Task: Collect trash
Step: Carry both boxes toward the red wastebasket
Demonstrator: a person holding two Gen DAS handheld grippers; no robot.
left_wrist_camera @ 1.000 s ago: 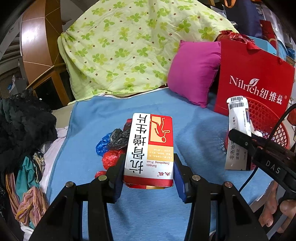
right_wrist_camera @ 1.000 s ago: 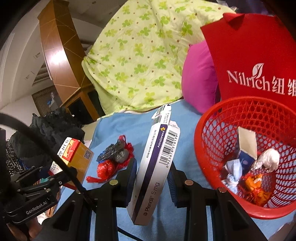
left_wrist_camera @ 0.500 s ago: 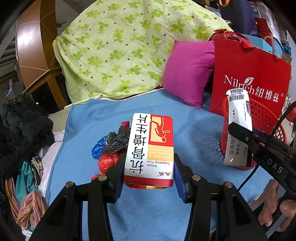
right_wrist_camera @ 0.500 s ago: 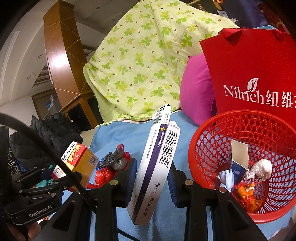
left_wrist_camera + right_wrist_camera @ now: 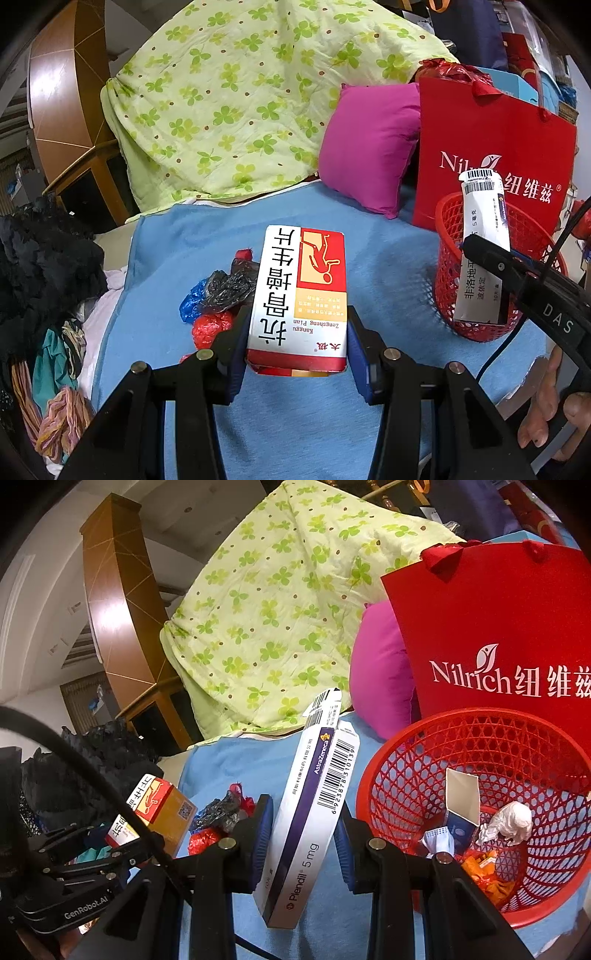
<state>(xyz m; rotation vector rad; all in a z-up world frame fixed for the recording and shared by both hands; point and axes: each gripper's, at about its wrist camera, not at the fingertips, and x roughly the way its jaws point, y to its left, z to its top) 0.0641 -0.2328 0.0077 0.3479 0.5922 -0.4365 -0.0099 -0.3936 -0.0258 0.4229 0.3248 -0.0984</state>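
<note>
Since a second ago the red mesh basket [image 5: 480,812] has slid leftward in both views, nearer the boxes, while both grips look unchanged. Two medicine boxes are held, one per claw. On the left, the left claw [image 5: 297,343] is moderately spread and pinches the red-and-white Kanggu box [image 5: 299,291] by its long sides, above the middle of the blue bed cover [image 5: 388,258]. On the right, the right claw [image 5: 303,842] is nearly pressed together on the slim white-and-purple Plendil box [image 5: 314,812], held upright just left of the basket's rim. One basket stands near the right edge of the bed cover, holding one open carton, crumpled paper and orange wrappers. One cluster of crumpled plastic bags [image 5: 218,299], blue, black and red, lies on the cover behind the Kanggu box. One magenta pillow [image 5: 369,147] and one red Nilrich paper bag [image 5: 498,646] stand behind.
</note>
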